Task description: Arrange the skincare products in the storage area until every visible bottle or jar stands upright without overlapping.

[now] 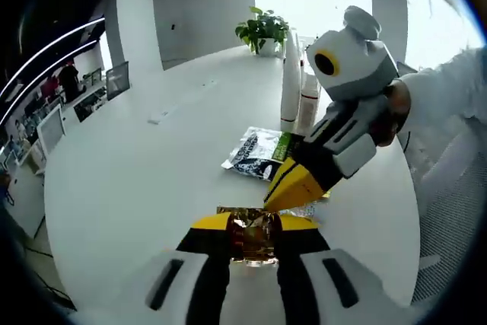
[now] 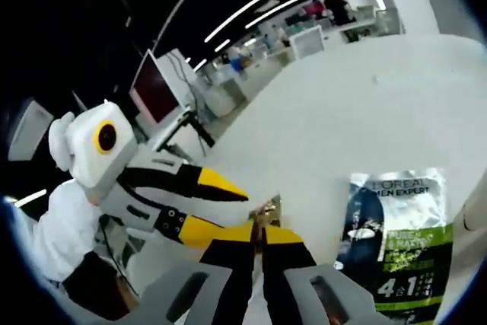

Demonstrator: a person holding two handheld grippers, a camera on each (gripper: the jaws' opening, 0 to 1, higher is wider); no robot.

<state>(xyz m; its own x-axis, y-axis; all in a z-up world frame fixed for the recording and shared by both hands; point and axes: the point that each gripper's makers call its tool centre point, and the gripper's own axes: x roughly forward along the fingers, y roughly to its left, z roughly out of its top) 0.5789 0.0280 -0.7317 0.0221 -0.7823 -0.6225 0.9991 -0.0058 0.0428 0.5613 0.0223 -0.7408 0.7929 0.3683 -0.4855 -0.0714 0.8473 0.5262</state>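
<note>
The left gripper point(image 1: 254, 235) clamps a gold jar point(image 1: 255, 232) just above the table point(image 1: 137, 180), and the right gripper point(image 2: 260, 240), jaws nearly shut (on what, unclear), noses in from the right at the same jar.

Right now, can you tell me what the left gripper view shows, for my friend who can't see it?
The left gripper holds a small shiny gold packet between its yellow-tipped jaws over a big white table, and the right gripper reaches in to touch it. Behind lie a printed packet, two tall white bottles and a potted plant.
</note>
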